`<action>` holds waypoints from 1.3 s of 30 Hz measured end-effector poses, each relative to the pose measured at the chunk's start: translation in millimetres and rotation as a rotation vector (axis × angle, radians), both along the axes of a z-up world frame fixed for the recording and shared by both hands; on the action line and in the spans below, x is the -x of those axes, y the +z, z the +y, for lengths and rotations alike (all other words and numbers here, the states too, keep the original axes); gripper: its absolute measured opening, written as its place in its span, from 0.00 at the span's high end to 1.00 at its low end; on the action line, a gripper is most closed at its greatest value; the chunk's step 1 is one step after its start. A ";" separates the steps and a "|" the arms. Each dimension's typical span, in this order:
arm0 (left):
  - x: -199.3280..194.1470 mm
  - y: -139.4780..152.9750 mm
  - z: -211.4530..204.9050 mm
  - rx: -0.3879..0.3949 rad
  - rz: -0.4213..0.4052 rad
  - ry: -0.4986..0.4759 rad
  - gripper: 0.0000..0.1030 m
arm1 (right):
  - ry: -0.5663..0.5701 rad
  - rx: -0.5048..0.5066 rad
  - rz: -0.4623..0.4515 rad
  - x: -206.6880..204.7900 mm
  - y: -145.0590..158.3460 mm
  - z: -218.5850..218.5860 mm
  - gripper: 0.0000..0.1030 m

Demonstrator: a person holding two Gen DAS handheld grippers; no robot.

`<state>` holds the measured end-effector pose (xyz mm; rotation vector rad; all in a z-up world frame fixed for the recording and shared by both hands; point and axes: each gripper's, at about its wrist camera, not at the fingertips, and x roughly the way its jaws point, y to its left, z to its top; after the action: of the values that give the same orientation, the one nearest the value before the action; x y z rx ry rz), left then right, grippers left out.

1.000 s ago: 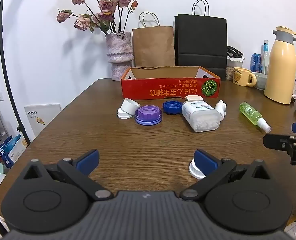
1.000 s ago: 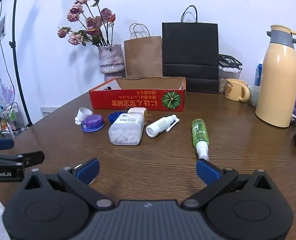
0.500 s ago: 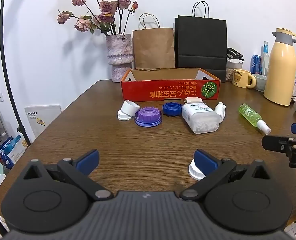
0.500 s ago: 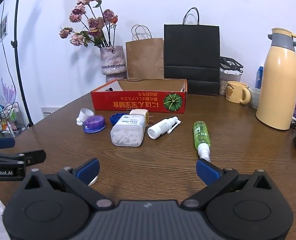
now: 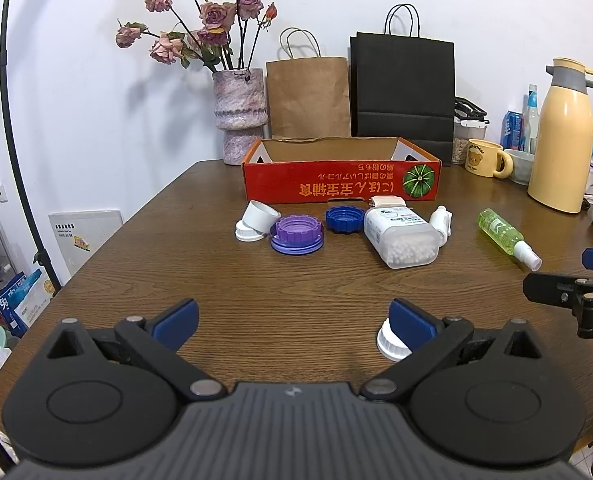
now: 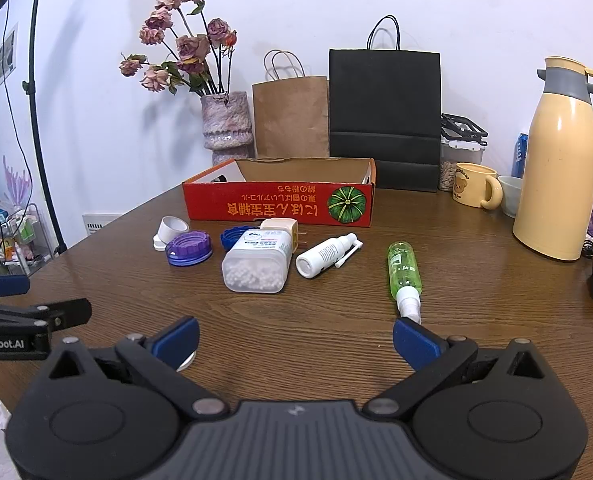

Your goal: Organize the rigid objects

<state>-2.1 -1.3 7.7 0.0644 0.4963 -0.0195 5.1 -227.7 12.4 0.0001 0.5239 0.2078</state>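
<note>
From the left wrist view, the left gripper [image 5: 292, 318] hovers low over the wooden table [image 5: 176, 264] with its fingers spread wide and nothing between them; a white cap [image 5: 390, 342] lies half hidden behind the right-hand pad. Farther off, in front of the red cardboard box [image 5: 340, 188], lie a tilted white cap [image 5: 258, 218], a purple lid [image 5: 296, 234], a blue lid [image 5: 344, 219], a clear pill bottle [image 5: 400, 236] and a green spray bottle [image 5: 504, 236]; the white spray bottle [image 5: 442, 220] is mostly hidden behind the pill bottle. From the right wrist view, the right gripper [image 6: 294, 336] is likewise spread and empty, the green spray bottle [image 6: 404, 272] lying just ahead of its right-hand pad and the white spray bottle [image 6: 328, 254] in plain sight. A plug adapter [image 6: 282, 232] shows behind the pill bottle [image 6: 256, 262]. No item appears grasped yet, so the work seems at the approach stage; the next move probably calls for closing on one item and carrying it to the box, whose interior is largely out of sight.
</note>
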 end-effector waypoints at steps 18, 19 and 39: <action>1.2 5.6 -2.0 0.001 -0.009 -0.005 0.00 | 0.001 0.002 -0.003 1.3 2.0 -0.3 0.00; 1.5 4.8 -1.8 0.001 -0.009 -0.005 0.00 | 0.001 0.001 -0.003 1.3 2.0 -0.4 0.00; 2.1 9.0 -4.5 0.002 -0.015 -0.011 0.00 | 0.001 0.003 -0.007 2.3 0.1 -0.2 0.00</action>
<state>-4.2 -5.8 16.7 0.0654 0.4813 -0.0302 2.8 -227.9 12.5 -0.0040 0.5175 0.2077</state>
